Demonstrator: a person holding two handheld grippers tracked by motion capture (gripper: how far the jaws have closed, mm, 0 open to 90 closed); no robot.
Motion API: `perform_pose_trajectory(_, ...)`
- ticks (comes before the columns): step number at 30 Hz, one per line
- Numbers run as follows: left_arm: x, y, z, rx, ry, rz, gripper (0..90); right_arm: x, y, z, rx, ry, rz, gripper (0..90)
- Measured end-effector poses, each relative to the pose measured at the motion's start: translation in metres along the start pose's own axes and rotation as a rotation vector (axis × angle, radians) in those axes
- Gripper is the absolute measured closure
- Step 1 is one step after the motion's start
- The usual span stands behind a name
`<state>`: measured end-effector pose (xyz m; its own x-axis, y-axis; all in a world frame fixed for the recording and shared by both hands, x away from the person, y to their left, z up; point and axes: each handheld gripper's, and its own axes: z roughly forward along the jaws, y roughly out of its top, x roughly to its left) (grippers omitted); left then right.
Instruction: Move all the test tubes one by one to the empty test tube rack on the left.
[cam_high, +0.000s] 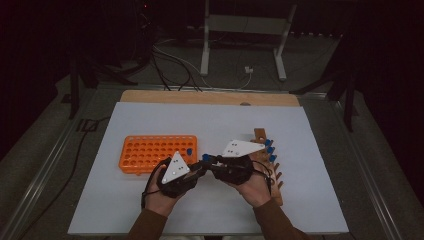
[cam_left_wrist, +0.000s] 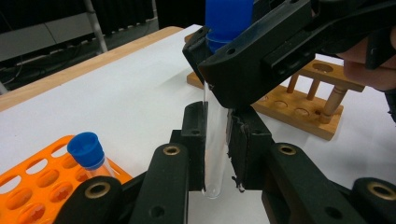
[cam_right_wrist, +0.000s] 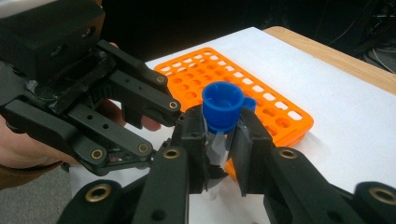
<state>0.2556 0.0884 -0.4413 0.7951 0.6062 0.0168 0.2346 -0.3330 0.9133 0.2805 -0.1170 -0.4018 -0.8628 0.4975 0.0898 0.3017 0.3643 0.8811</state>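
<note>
A clear test tube (cam_left_wrist: 215, 161) with a blue cap (cam_right_wrist: 223, 108) is held between both grippers above the white mat, a little in front of the orange rack (cam_high: 150, 152). My left gripper (cam_left_wrist: 215, 140) is shut on the tube's lower glass part. My right gripper (cam_right_wrist: 219, 135) is shut on it just under the cap. In the high view the two grippers meet tip to tip, left gripper (cam_high: 199, 168) and right gripper (cam_high: 208, 161). Another blue-capped tube (cam_left_wrist: 86, 149) stands in the orange rack's near right corner.
A wooden tube rack (cam_high: 260, 136) stands to the right of my right hand, with a few blue-capped tubes (cam_high: 270, 150) in it. The white mat (cam_high: 150, 120) lies on a wooden table; cables and a stand's legs are on the floor beyond.
</note>
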Motion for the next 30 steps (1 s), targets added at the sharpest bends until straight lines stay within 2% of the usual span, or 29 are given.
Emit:
perform_pose_trajectory(7, 0.009, -0.002, -0.006, -0.01, 0.024, -0.026, 77.9, -0.007, -0.003, -0.007, -0.024, 0.018, 0.048, 45.2)
perform_pose_trajectory(11, 0.015, -0.004, -0.011, -0.023, 0.04, -0.048, 77.9, -0.01, -0.006, -0.014, -0.039, -0.023, 0.061, 28.2)
perform_pose_trajectory(13, 0.017, -0.004, -0.013, -0.026, 0.048, -0.055, 77.9, -0.01, -0.007, -0.015, -0.039, -0.057, 0.067, 15.5)
perform_pose_trajectory(17, 0.023, -0.006, -0.017, -0.028, 0.066, -0.064, 77.9, -0.014, -0.014, -0.021, -0.033, -0.123, 0.078, 4.4)
perform_pose_trajectory(21, 0.029, -0.008, -0.021, -0.036, 0.084, -0.078, 77.9, -0.017, -0.021, -0.028, -0.032, -0.157, 0.087, 2.0)
perform_pose_trajectory(30, 0.042, -0.011, -0.024, -0.037, 0.136, -0.098, 77.9, -0.02, -0.031, -0.045, -0.055, -0.171, 0.091, 2.0)
